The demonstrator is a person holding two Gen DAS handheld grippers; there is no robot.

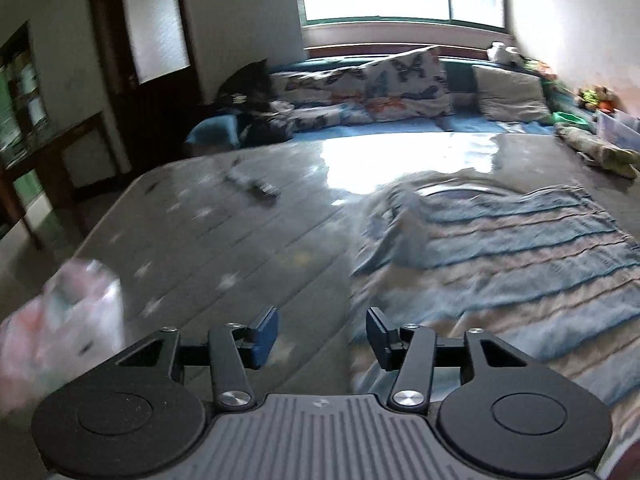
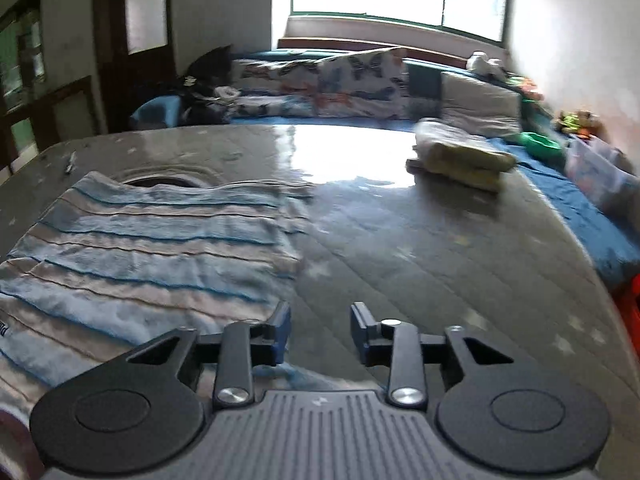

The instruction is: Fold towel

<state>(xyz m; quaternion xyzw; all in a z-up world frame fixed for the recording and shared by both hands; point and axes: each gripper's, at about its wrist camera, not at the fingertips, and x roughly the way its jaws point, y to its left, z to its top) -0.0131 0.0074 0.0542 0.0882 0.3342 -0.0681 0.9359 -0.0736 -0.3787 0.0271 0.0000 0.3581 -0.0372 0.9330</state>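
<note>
While towel [image 2: 152, 240] lies flat on mattress [image 2: 400, 240], both grippers' jaws gape, w/ nothing between.

The towel [image 2: 152, 248] lies on the mattress [image 2: 400, 240]; folded cloths [image 2: 460, 156] behind to its right, pillows [image 2: 320, 80] beyond.

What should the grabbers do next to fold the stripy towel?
Probably lower both to the towel's near corners and pinch. The left gripper and right gripper are open and empty, each beside a near edge of the spread towel.
</note>
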